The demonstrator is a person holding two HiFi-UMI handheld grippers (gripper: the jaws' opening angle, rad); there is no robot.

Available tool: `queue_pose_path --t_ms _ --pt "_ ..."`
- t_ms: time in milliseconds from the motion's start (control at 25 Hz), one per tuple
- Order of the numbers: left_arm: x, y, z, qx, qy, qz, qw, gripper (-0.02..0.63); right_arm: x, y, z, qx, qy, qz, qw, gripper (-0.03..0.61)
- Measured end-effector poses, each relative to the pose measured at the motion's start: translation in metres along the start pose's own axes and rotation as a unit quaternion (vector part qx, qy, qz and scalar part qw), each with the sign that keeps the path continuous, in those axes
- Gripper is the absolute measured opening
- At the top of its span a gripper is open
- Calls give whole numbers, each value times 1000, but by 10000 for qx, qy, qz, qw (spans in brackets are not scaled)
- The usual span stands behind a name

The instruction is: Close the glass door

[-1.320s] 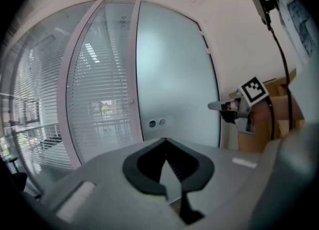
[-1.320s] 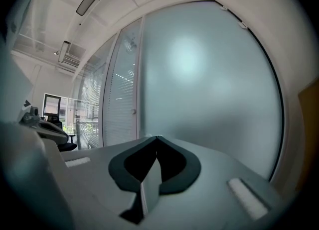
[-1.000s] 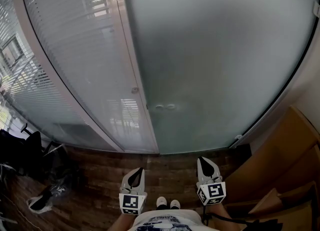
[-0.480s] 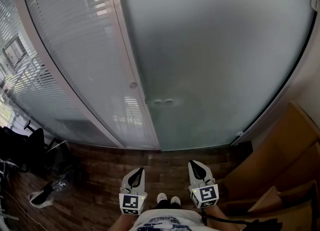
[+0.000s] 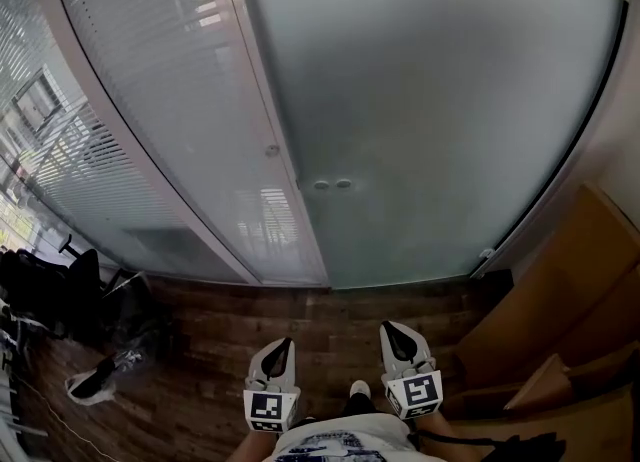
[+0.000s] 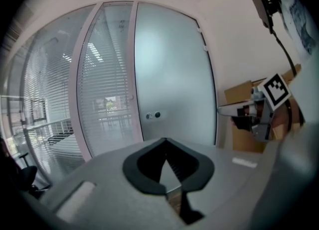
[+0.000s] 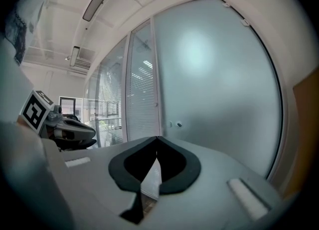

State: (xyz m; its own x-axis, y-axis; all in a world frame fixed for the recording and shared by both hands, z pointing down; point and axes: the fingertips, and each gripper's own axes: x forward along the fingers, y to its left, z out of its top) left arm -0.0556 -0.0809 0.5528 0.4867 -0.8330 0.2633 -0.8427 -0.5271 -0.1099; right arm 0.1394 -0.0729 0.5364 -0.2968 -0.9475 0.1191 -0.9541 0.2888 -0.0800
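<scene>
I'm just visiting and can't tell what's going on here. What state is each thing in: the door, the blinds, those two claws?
Glass door: looks shut, edge against the frame.
Blinds: lowered.
Left gripper: jaws together, empty.
Right gripper: jaws together, empty.

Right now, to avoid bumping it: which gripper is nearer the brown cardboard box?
Right. The right gripper hangs just left of the brown cardboard box; the left gripper is farther left still.
</scene>
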Motion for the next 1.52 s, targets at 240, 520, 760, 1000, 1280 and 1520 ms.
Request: queue_pose_path --t_ms 240,520,760,1000,1280,1520 --pt "-51 4 2 123 -213 -24 9997 0 -30 30 -2 6 -72 -149 9999 8" --pt "-150 27 -44 -13 -252 115 9996 1 -84 123 -10 -164 -102 -108 9998 8" --pt "-242 31 -95 -119 -75 51 9999 0 -147 206 -27 -323 -22 -202 9993 8" --pt "-286 13 -102 -212 -128 -145 9996 0 -200 224 -35 -216 108 -434 9988 8" --pt "-297 -7 -93 -246 -182 -319 9990 1 -228 224 -51 -179 322 -572 9977 8" --pt "-293 -22 -94 -275 -71 -345 9990 0 -230 222 -56 -183 310 -471 9982 8"
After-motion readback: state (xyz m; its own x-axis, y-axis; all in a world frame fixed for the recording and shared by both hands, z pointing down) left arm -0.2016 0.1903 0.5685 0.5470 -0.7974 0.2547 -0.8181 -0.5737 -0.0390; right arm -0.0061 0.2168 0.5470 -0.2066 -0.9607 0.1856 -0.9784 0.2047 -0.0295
